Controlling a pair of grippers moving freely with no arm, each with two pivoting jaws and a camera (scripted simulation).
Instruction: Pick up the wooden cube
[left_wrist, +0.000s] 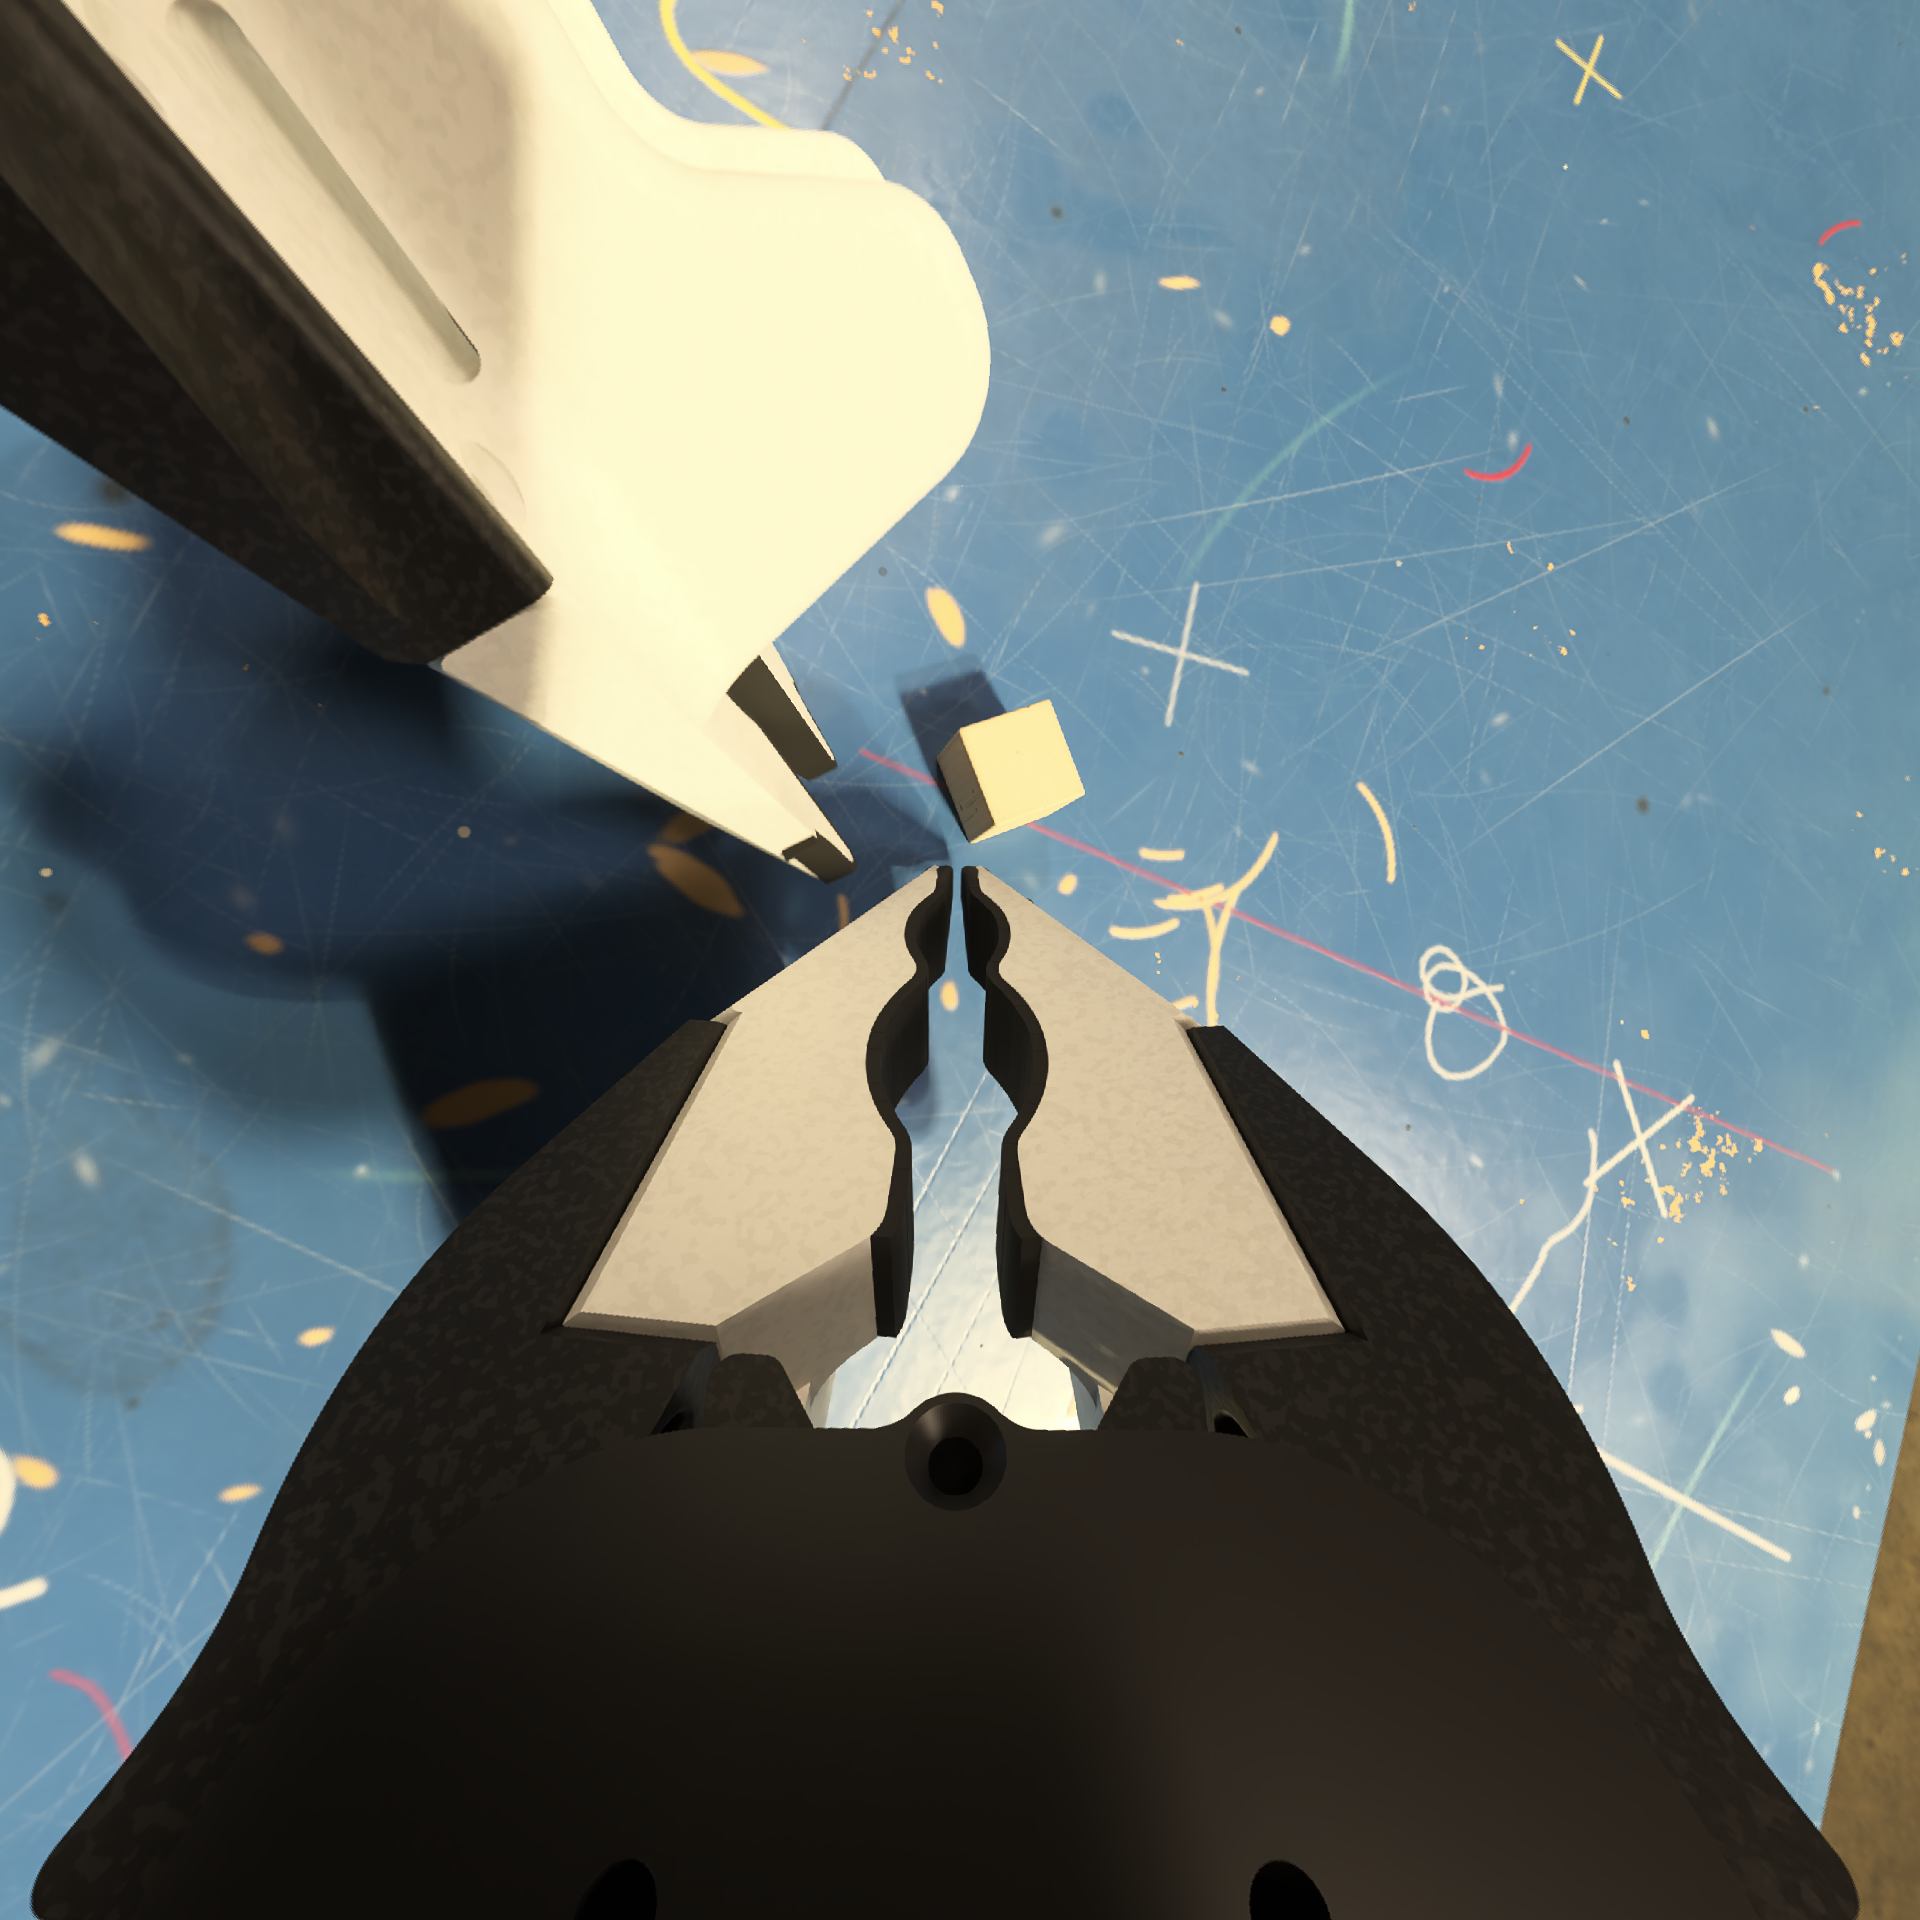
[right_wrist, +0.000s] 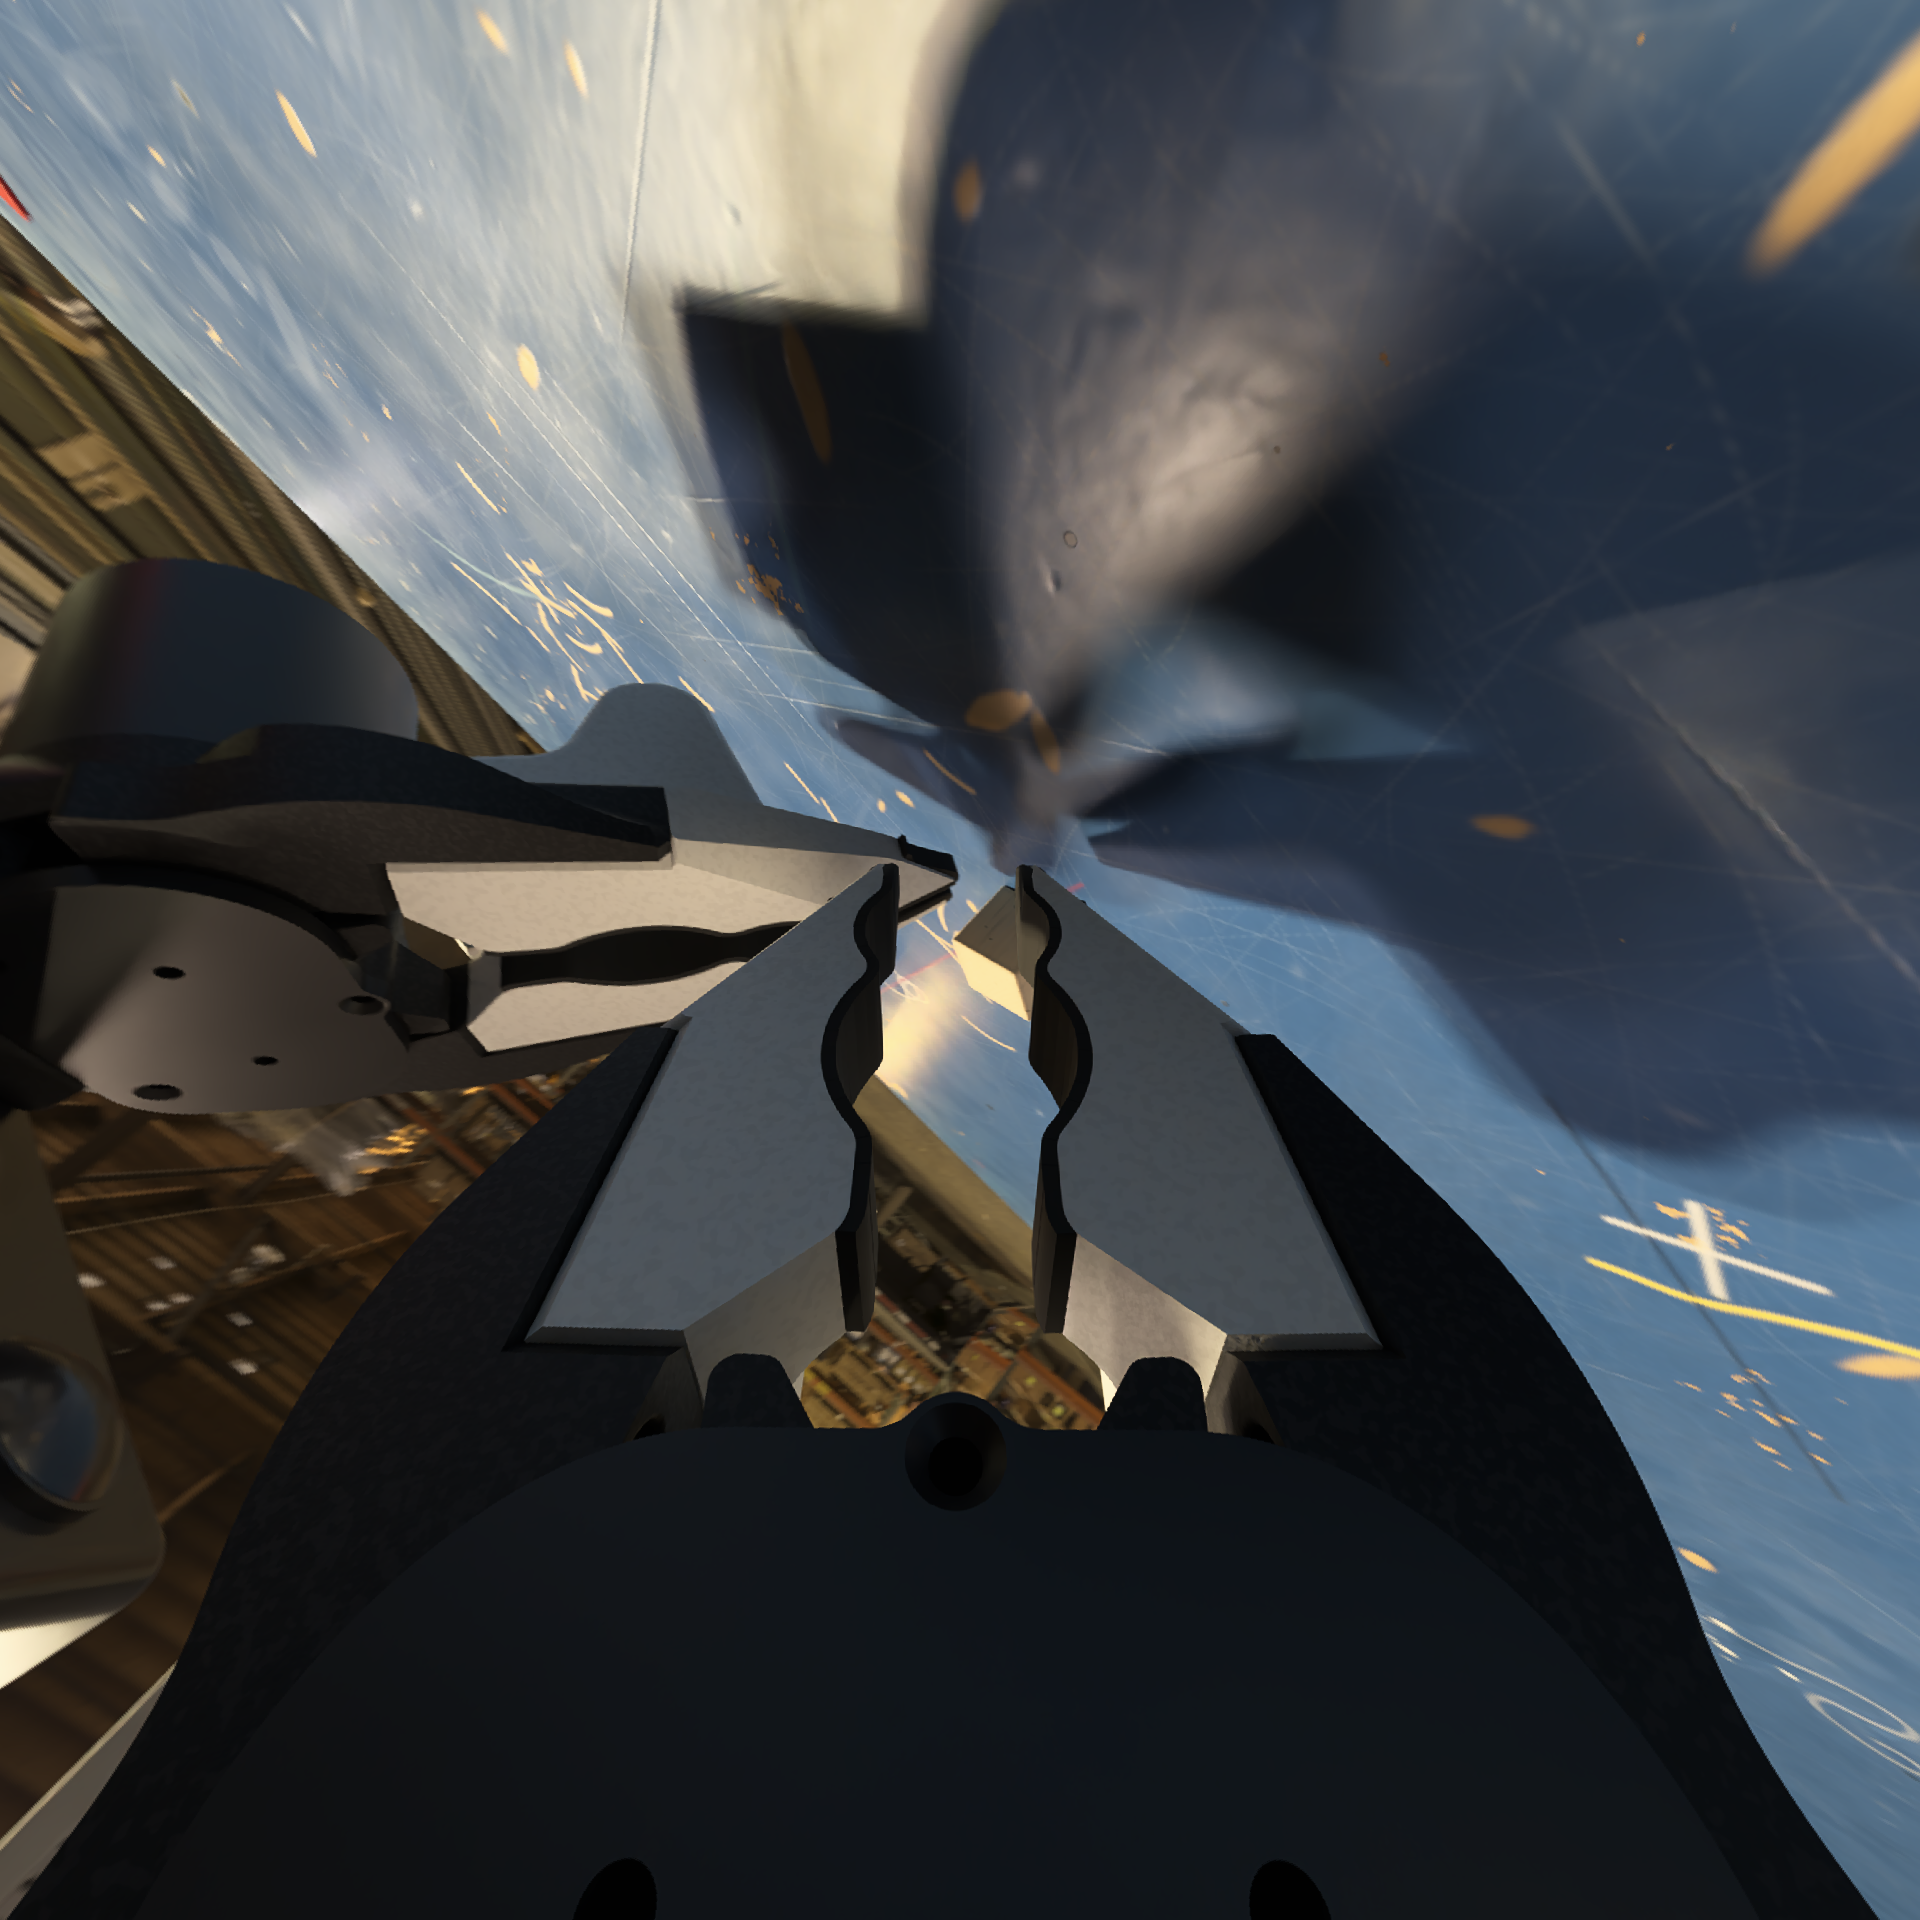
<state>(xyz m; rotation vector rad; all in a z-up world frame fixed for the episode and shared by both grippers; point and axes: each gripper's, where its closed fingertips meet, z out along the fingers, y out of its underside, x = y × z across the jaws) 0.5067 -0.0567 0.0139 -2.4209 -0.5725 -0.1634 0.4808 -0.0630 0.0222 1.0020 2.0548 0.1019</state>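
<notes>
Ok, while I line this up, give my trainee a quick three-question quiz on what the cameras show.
1. True or false: the wooden cube is clamped between the fingers of the left gripper.
2. Which gripper has its jaws apart? A) left gripper B) right gripper C) both
3. What surface does the wooden cube rest on?

Key:
1. False. The cube sits free, just beyond the left gripper's closed tips.
2. B.
3. The scratched blue table.
</notes>
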